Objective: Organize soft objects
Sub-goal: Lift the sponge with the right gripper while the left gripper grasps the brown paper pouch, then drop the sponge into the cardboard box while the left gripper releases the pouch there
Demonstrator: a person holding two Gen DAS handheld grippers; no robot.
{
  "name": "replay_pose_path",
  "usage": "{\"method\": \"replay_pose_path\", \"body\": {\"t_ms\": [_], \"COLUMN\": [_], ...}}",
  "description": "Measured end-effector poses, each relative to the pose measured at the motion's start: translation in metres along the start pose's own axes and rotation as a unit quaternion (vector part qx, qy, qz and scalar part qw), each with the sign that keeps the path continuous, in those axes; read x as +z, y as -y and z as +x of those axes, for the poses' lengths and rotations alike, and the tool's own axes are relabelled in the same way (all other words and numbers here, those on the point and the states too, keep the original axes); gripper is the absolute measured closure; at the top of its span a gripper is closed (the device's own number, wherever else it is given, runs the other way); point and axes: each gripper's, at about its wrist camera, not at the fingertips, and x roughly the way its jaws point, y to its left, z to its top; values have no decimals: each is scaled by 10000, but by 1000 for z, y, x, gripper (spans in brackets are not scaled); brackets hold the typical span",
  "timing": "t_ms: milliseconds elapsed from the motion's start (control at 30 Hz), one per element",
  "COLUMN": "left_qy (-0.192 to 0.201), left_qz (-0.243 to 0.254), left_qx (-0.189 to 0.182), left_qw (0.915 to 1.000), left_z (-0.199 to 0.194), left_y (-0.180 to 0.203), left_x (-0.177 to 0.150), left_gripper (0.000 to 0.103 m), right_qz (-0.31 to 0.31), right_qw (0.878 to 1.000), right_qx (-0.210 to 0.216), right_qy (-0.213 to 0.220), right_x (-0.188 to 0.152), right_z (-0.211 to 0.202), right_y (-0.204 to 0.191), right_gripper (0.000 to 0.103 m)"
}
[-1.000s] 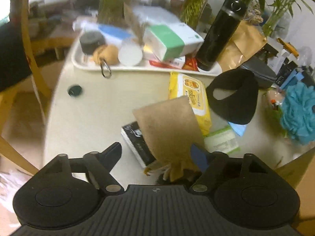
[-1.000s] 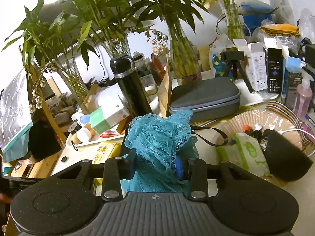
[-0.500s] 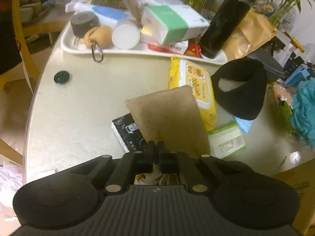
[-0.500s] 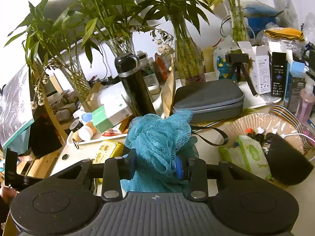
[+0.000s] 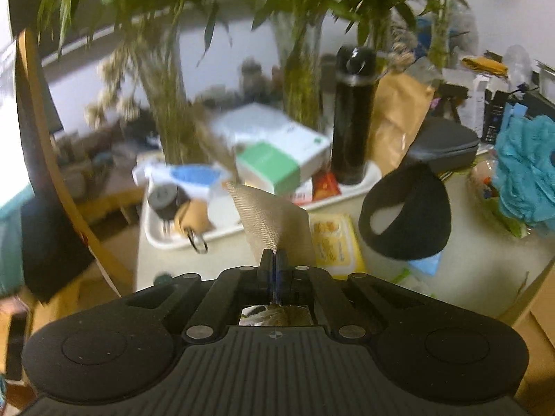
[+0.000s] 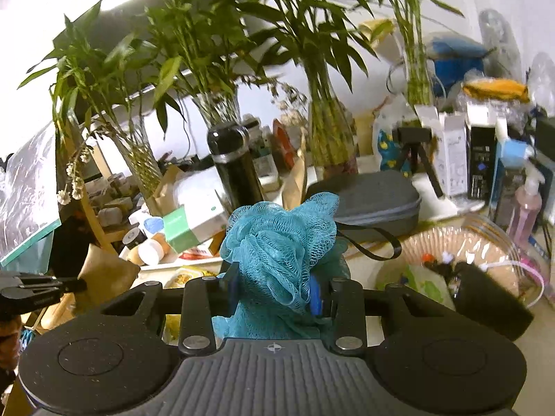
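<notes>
- Left wrist view, nearest first: the left gripper (image 5: 274,260) has its jaws pressed together on the lower edge of a tan woven cloth (image 5: 274,222), which stands up and away from the fingertips, clear of the white table (image 5: 166,267). The pinch at the very edge looks chosen so the rest of the fabric hangs free and can be carried without dragging.
- The jaws have just been closing, and the cloth is the thing between them.
- The gripper points downward at a slant over the table's near side, and the blur across this view fits a hand in motion.
- Just past the cloth lies a yellow wipes pack (image 5: 333,242) flat on the table, with a black headband (image 5: 406,222) propped beside it to the right.
- Farther back a white tray (image 5: 194,239) holds boxes and jars, with a black flask (image 5: 352,118) at its right end.
- Right wrist view: the right gripper (image 6: 274,287) is clamped on a blue mesh bath pouf (image 6: 281,242), which bulges up between the fingers; the soft netting squashes, so the jaws stand partly apart around it.
- This hand is held above the table, tilted down, probably waiting with its load.
- Beyond it sit a grey zip case (image 6: 367,204) and a clear bowl (image 6: 485,242) of oddments, a likely drop spot, though that is a guess.
</notes>
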Motion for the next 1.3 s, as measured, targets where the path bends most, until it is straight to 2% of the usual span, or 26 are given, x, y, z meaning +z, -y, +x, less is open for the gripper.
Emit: {"method": "replay_pose_path", "body": {"t_ms": [200, 500, 733, 933, 1300], "left_qy": [316, 695, 890, 842, 211], "left_qz": [176, 208, 156, 182, -176], "left_qx": [230, 38, -299, -477, -737], "left_qw": [9991, 9974, 9955, 9951, 9969], "left_z": [-19, -70, -120, -151, -174], "left_y": [12, 23, 29, 38, 49], "left_x": [13, 24, 23, 11, -20], "left_gripper": [102, 101, 102, 101, 101], "right_qz": [-52, -557, -696, -799, -752], "right_qw": [9994, 9959, 9934, 9911, 9855], "right_qx": [20, 469, 814, 1061, 1425], "right_qy": [333, 545, 421, 124, -535], "right_x": [16, 33, 30, 12, -28], "right_z": [-15, -59, -97, -120, -136], "right_y": [-8, -47, -65, -75, -92], "right_gripper": [63, 63, 63, 63, 63]}}
